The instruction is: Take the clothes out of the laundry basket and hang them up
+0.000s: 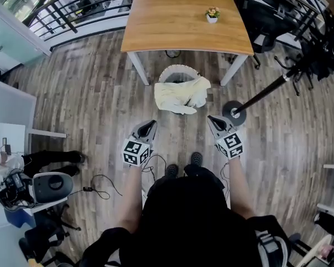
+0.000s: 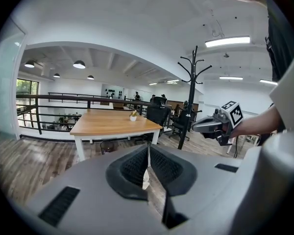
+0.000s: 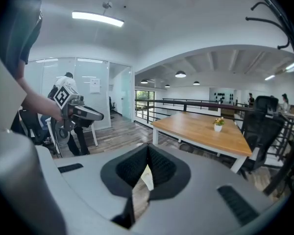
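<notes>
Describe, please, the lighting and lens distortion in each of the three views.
Head view: evenly lit and sharp, though the fisheye bows the railing. Left gripper view: black corners, and a ceiling strip light blown white. Right gripper view: black corners too, with another strip light glaring.

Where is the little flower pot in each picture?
Head view: flower pot near the top, right of centre.
Left gripper view: flower pot slightly left of centre.
Right gripper view: flower pot right of centre.
Shared landmark: the wooden table under it.
</notes>
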The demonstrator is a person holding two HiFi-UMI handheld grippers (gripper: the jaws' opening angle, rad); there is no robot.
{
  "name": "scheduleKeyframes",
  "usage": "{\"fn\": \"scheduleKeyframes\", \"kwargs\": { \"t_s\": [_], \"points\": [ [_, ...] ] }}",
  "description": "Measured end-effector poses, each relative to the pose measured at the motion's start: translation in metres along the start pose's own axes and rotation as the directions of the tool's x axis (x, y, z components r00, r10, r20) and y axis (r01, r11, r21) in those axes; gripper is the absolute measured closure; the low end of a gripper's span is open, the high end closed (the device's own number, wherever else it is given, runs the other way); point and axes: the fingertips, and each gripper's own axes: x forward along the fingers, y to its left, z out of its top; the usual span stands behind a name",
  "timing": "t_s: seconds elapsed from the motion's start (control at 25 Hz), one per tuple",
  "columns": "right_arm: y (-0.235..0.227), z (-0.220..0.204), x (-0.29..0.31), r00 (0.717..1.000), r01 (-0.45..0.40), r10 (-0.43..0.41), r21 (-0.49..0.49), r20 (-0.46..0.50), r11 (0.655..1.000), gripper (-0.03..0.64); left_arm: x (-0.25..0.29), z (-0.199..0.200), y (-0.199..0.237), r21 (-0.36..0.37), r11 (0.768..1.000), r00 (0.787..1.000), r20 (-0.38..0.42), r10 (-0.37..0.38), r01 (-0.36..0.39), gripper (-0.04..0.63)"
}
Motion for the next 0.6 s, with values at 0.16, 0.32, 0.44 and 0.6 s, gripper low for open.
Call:
{"fn": "scheduleKeyframes", "kwargs": {
  "t_s": [0.16, 0.32, 0.44, 0.6],
  "points": [
    [-0.013, -0.002, 0.006, 0.999, -0.035, 0.035, -0.005, 0.001, 0.999, 0.609, 0.009, 0.0, -0.002, -0.007, 0.999, 0.999, -0.006, 0.033, -0.033, 0.565],
    [-0.027, -0.005, 0.009, 0.998, -0.066, 0.066, -0.004, 0.002, 0.998, 0.609, 0.022, 0.002, -0.007, -0.005, 0.998, 0.998, -0.007, 0.058, -0.058, 0.565],
    [-0.036, -0.008, 0.011, 0.996, -0.089, 0.089, -0.011, -0.003, 0.996, 0.609, 0.029, 0.004, -0.011, -0.003, 0.997, 0.997, -0.007, 0.081, -0.081, 0.565],
    [-0.047, -0.015, 0.015, 0.992, -0.125, 0.124, -0.026, -0.011, 0.992, 0.609, 0.039, 0.003, -0.015, -0.011, 0.994, 0.994, -0.008, 0.112, -0.112, 0.565]
  ]
}}
